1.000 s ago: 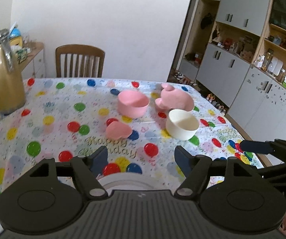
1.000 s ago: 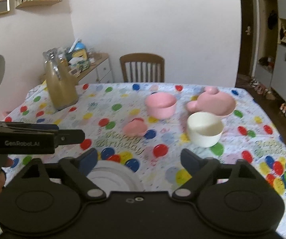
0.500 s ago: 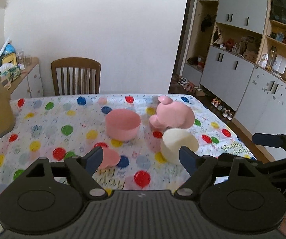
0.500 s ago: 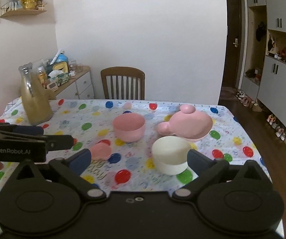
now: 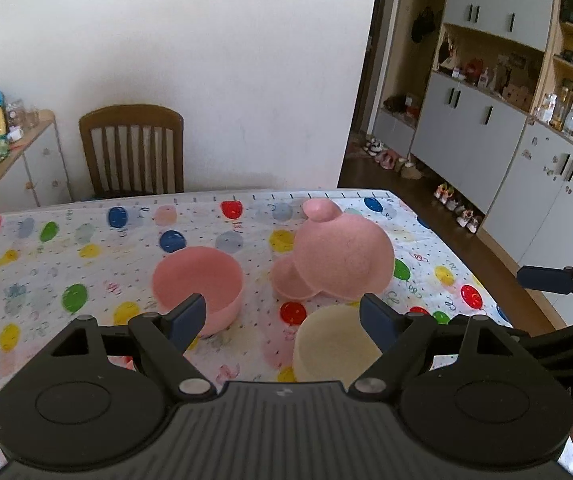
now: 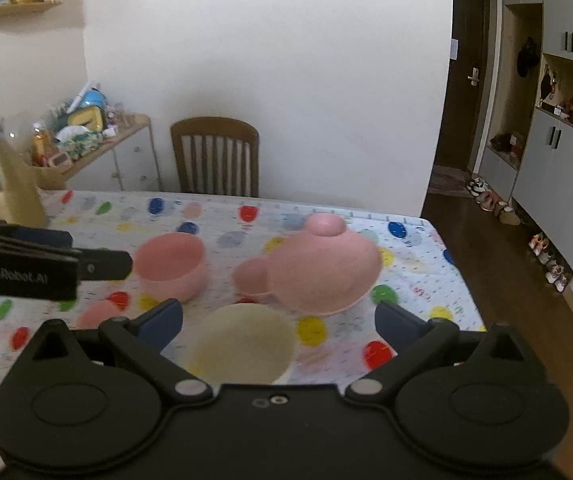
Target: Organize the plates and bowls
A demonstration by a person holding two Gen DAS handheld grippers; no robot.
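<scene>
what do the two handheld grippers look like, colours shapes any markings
Both are matte black plastic: a ribbed central body flanked by two round discs, with angular linkage arms on silver pivot pins. The left gripper and right gripper each have dark blue finger pads. Seen side-on, the left one carries white "GenRobot.AI" lettering.

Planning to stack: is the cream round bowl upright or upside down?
Upright: the cream round bowl shows its open rim and hollow inside, facing up.

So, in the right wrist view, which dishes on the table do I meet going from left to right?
small pink dish → pink bowl → cream bowl → pink mouse-shaped plate
</scene>
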